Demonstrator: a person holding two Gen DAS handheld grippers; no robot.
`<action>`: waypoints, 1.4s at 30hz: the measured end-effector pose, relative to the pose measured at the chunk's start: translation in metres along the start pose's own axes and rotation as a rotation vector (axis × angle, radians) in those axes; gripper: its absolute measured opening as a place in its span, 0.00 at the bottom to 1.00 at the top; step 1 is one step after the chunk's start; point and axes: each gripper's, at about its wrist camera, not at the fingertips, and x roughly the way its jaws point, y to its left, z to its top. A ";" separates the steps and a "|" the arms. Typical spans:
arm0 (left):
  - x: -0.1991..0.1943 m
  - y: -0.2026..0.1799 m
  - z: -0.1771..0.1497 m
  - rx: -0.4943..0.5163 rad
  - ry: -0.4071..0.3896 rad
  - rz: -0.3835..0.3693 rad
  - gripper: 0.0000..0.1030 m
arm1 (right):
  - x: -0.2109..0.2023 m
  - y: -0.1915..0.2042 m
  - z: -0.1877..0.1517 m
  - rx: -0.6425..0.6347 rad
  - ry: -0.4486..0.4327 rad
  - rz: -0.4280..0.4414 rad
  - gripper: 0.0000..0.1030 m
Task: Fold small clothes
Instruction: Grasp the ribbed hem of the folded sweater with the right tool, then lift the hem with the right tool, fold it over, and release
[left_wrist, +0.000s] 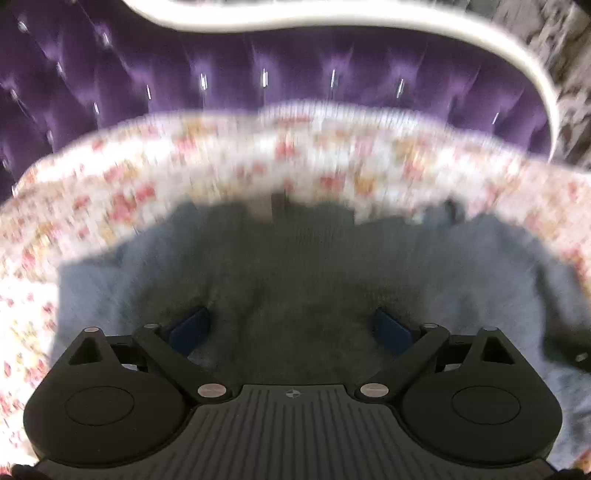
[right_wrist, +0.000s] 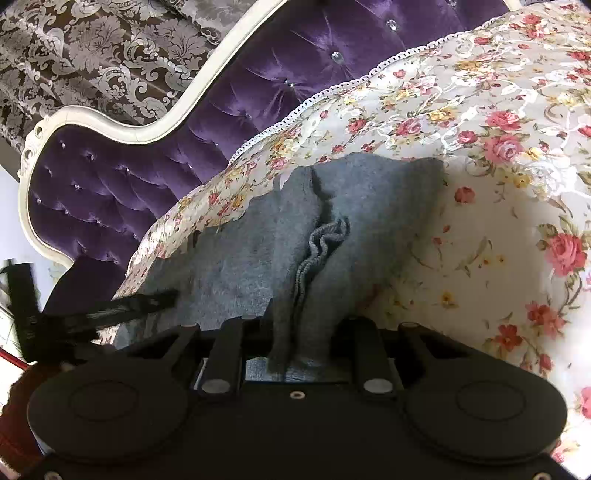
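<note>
- A small grey garment (right_wrist: 258, 236) of soft, fuzzy knit lies on a bed, spread over a glossy floral bedspread (right_wrist: 480, 129) printed with pink roses and yellow flowers and edged with white lace trim.
- In the right wrist view the right tongs (right_wrist: 295, 332) are clenched on a bunched fold of the garment; the cloth rises in a narrow ridge between the black fingers, and a wavy ribbed edge (right_wrist: 325, 240) curls along the crease just beyond.
- The pads of the right tongs are hidden by the gathered cloth and the black tool body.
- In the left wrist view the left tongs (left_wrist: 291, 328) stand released, their blue pads (left_wrist: 190, 326) wide apart over the middle of the grey knit, with nothing pinched between them (whether the pads rest on the cloth is hard to tell).
- That view is heavily blurred, so the floral print smears into streaks.
- Behind the bed stands a headboard (right_wrist: 147, 166) of purple tufted velvet with small crystal buttons, framed by a curved glossy white border.
- Farther back is a grey and brown damask-patterned wall (right_wrist: 92, 55).
- At the left edge of the right wrist view, the dark left tool (right_wrist: 110, 310) reaches over the garment's near left part, partly cut off and blurred.
</note>
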 end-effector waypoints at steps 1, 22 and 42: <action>0.002 -0.004 -0.003 0.033 -0.029 0.021 1.00 | 0.000 0.000 0.000 0.005 0.000 0.000 0.28; -0.039 -0.011 -0.045 0.022 -0.037 -0.089 0.83 | 0.000 0.000 0.000 0.032 0.008 -0.015 0.24; -0.100 0.099 -0.110 -0.135 -0.097 -0.084 0.87 | 0.000 0.079 0.022 -0.128 0.023 -0.260 0.25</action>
